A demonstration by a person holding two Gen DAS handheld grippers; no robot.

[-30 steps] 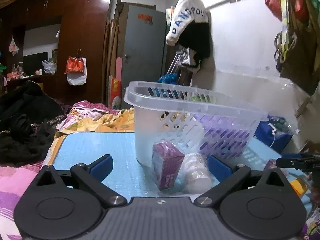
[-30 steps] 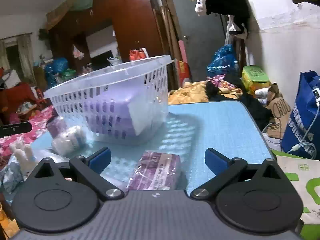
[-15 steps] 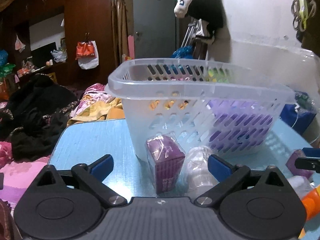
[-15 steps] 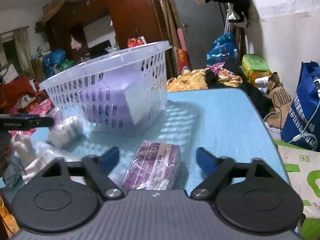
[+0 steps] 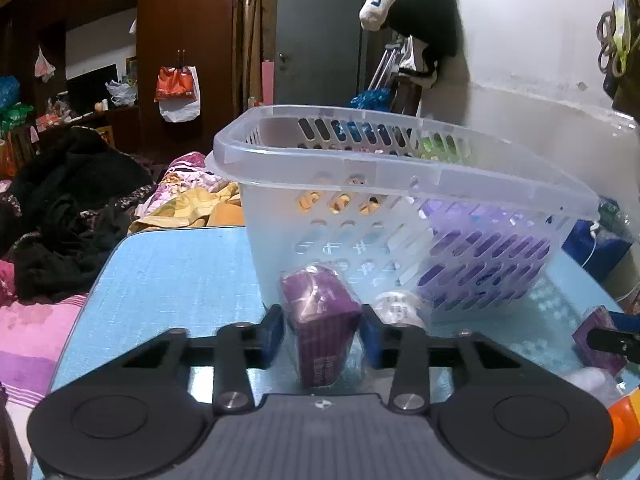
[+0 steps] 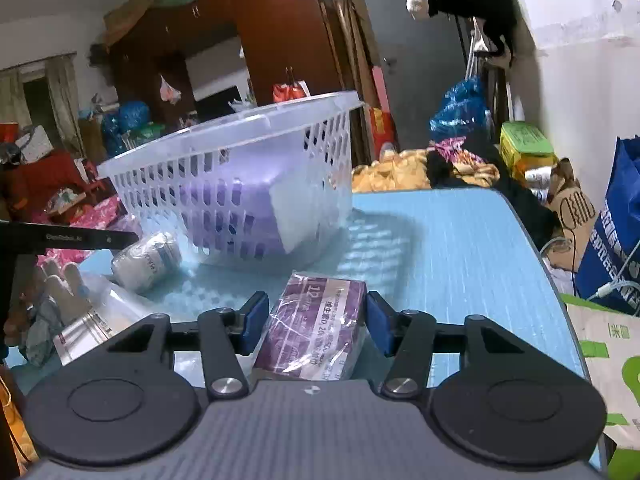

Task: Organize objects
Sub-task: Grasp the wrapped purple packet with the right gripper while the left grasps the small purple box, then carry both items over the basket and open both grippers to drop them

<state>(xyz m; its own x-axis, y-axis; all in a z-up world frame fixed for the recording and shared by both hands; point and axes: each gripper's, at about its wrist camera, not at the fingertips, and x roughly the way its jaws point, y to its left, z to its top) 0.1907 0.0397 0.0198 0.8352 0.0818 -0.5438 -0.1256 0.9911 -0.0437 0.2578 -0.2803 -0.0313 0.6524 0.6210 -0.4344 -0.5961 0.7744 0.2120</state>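
A clear plastic basket (image 5: 400, 184) stands on the blue table (image 5: 172, 280) with a purple pack inside; it also shows in the right wrist view (image 6: 240, 136). My left gripper (image 5: 322, 336) is shut on an upright purple box (image 5: 320, 320) just in front of the basket. A white bottle (image 5: 396, 308) lies beside that box. My right gripper (image 6: 312, 320) is shut on a flat purple wrapped box (image 6: 316, 328) lying on the table (image 6: 460, 264). The white bottle (image 6: 148, 260) lies to its left.
Clear plastic packets (image 6: 100, 312) and small items lie at the table's left in the right wrist view. An orange thing (image 5: 624, 424) is at the right edge of the left wrist view. Bedding and dark clothes (image 5: 64, 216) lie beyond the table. A blue bag (image 6: 616, 232) stands to the right.
Both grippers have closed from wide open: the left onto the upright purple box, the right onto the flat purple box. The left gripper also moved closer to the basket.
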